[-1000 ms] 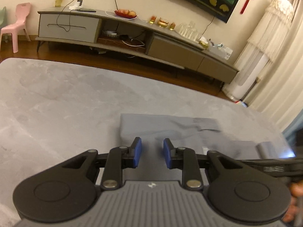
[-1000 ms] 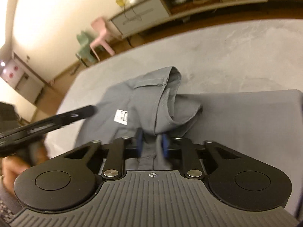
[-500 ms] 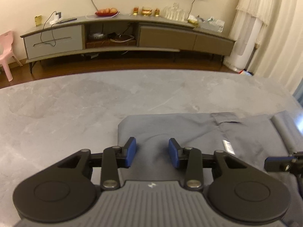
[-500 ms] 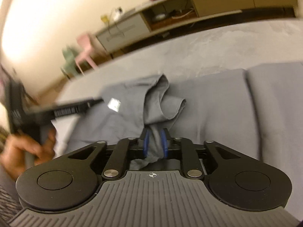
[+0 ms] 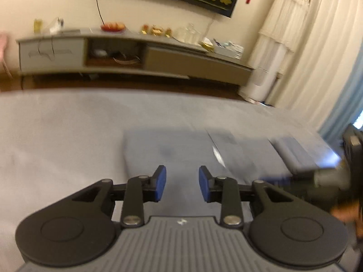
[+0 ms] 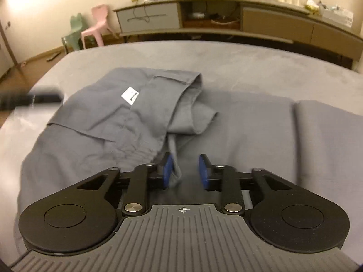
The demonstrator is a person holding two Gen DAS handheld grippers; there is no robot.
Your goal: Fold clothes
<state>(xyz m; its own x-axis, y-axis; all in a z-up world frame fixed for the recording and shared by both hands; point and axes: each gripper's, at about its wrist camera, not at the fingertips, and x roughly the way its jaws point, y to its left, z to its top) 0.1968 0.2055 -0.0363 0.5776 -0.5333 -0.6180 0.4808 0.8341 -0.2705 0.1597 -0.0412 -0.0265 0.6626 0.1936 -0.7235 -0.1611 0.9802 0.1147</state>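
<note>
Left gripper [image 5: 182, 187]: two black linkage arms on round black discs, silver pivot screws, blue rectangular pads [image 5: 161, 184], ribbed grey housing [image 5: 181, 244] carrying a small white logo beside the screws. Right gripper [image 6: 185, 171]: same black arms and discs, same silver screws, blue pads [image 6: 167, 170], ribbed grey housing [image 6: 181, 244] marked with a white crosshair between the screws.
</note>
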